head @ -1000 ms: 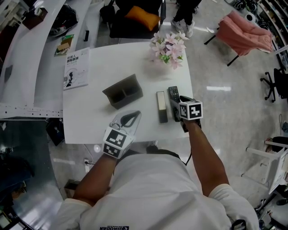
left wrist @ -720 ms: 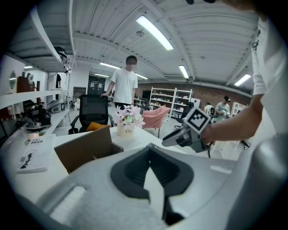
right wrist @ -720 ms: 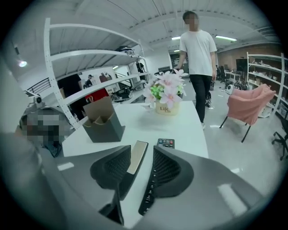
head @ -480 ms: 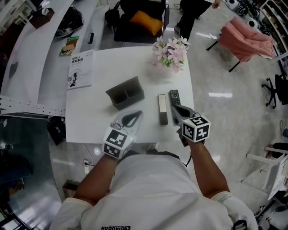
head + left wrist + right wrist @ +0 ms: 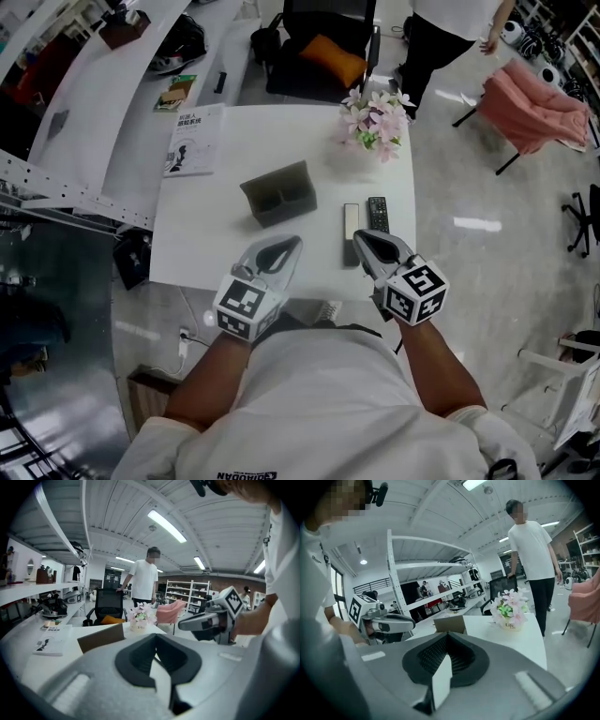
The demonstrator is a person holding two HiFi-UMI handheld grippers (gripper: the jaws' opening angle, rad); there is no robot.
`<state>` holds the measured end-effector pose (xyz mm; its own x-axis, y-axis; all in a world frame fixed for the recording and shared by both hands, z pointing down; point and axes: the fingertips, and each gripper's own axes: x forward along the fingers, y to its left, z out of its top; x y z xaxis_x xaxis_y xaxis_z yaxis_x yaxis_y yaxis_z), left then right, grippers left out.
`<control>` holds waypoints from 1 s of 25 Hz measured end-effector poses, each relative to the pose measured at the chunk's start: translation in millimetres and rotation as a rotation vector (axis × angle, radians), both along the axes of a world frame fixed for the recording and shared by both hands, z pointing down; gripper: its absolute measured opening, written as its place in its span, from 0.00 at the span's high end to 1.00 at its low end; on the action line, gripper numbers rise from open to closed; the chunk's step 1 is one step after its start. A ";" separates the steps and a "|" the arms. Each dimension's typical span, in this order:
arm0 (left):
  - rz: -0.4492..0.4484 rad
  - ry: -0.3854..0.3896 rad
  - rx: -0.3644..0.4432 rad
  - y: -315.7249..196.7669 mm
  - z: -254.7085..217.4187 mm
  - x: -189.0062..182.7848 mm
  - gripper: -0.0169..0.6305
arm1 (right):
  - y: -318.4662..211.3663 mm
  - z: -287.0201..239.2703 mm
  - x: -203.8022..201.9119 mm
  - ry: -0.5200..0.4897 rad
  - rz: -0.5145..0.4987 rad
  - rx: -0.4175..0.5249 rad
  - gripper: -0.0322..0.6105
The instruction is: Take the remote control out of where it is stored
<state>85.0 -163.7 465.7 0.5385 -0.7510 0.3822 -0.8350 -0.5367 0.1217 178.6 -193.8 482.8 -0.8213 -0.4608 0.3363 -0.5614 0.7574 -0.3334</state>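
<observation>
Two remotes lie side by side on the white table [image 5: 216, 234], a black remote [image 5: 378, 212] and a grey one [image 5: 349, 228]. Left of them stands the dark grey storage box [image 5: 277, 193], with two empty compartments. My right gripper [image 5: 360, 237] is held above the table's near edge, its tips by the remotes' near ends, shut with nothing in it. My left gripper [image 5: 297, 241] hovers near the front edge, short of the box, also shut and empty. The box [image 5: 450, 624] shows beyond the right gripper's tips [image 5: 447, 638]. Neither gripper view shows the remotes.
A pot of pink flowers [image 5: 376, 116] stands at the table's far right. A booklet [image 5: 195, 141] lies at the far left corner. A person [image 5: 458, 28] stands beyond the table beside a black chair with an orange cushion [image 5: 331, 54]. A long white counter [image 5: 84, 103] runs along the left.
My right gripper has drawn back from the black remote toward the table's near edge and risen; its jaws have closed on nothing. The black remote stays on the table. My left gripper barely moved.
</observation>
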 end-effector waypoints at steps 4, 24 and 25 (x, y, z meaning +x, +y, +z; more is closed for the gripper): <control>-0.033 -0.017 -0.004 13.4 -4.4 -9.6 0.97 | 13.5 -7.5 -12.3 -0.030 -0.046 0.005 0.94; 0.059 0.017 0.027 105.6 -27.5 -113.7 0.97 | 119.6 -26.2 -119.4 -0.038 0.059 0.024 0.94; 0.062 0.020 0.030 113.3 -28.2 -122.0 0.97 | 127.1 -26.1 -126.0 -0.037 0.069 0.025 0.94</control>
<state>-37.0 -50.5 437.5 0.5913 -0.7273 0.3485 -0.7978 -0.5906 0.1212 52.6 -66.7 456.7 -0.7991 -0.5245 0.2940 -0.6001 0.7256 -0.3366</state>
